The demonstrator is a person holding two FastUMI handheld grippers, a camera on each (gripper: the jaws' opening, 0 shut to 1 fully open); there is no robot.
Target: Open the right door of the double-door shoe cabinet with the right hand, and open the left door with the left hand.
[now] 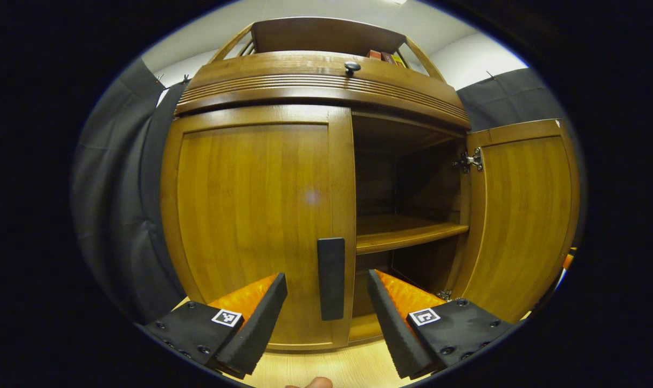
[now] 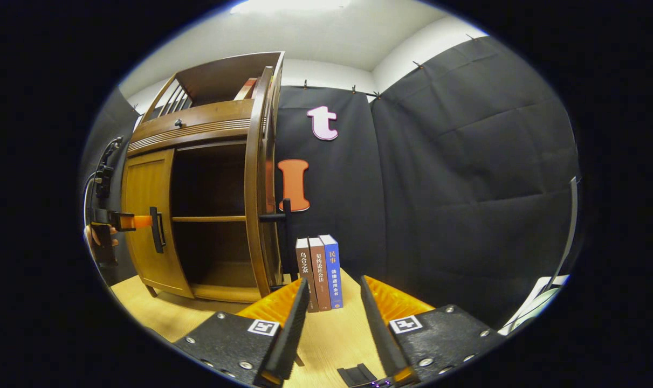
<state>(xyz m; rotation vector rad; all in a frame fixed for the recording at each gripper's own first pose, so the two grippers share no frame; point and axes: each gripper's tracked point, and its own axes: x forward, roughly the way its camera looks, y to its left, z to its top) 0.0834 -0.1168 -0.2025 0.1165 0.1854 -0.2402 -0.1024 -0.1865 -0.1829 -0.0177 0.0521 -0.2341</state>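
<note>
Left gripper view: the shoe cabinet (image 1: 326, 178) stood on the pale wooden counter (image 1: 326, 369), filling the centre. Its left door (image 1: 256, 226) was shut, with the dark upright handle (image 1: 331, 278) at its inner edge, at about 6 o'clock of the door. The left tongs (image 1: 326, 312) were spread wide and held nothing, one finger on either side of the handle but short of touching it. The right door (image 1: 520, 215) stood swung open at 3 o'clock, hinge (image 1: 471, 160) exposed, showing the inner shelf (image 1: 407, 231) (bare wood). A small round knob (image 1: 352, 67) sat on the drawer front at 12 o'clock.

Right gripper view: the right tongs (image 2: 334, 312) were likewise parted and empty, pointing at three upright books (image 2: 320, 272) on the counter, just beside the opened right door, seen edge-on. At 9 o'clock, the left tongs hovered at the left door's handle
</note>
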